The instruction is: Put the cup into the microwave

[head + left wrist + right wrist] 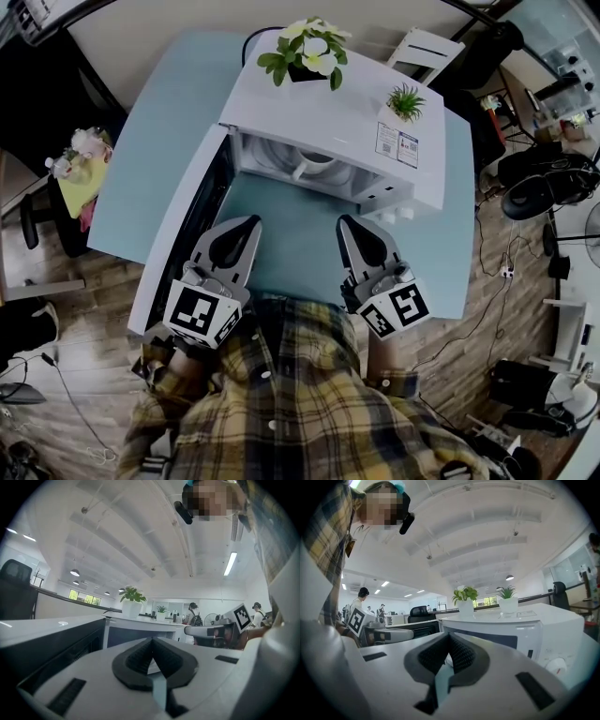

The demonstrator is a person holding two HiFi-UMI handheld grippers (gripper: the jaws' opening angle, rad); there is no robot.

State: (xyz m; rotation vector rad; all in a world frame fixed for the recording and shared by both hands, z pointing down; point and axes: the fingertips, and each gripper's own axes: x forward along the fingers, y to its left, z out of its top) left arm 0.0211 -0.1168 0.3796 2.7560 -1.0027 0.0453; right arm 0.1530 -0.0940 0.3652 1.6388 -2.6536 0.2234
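- Finds the cup (315,168) already standing inside the microwave (328,122), in the open cavity at 12 o'clock from both grippers; nothing more to carry.
- Holds the left gripper (246,228) and the right gripper (351,228) low at 6 o'clock from the microwave, jaws pressed together on nothing in both, well apart from the cup.
- Shows the door (183,225) swung out toward 7 o'clock, just beside the left gripper: risks a knock from a careless sweep of that hand, jolting the oven and rattling the cup.
- Seems to sit near the cavity's front edge, so may foul the door on closing or tip if struck; hard to judge depth from above.
- Risks sliding the whole microwave across the surface (159,141) when pushing the door hard with closed jaws, with nothing bracing the body.
- Could also shake the two potted plants (307,52) on top and topple them.
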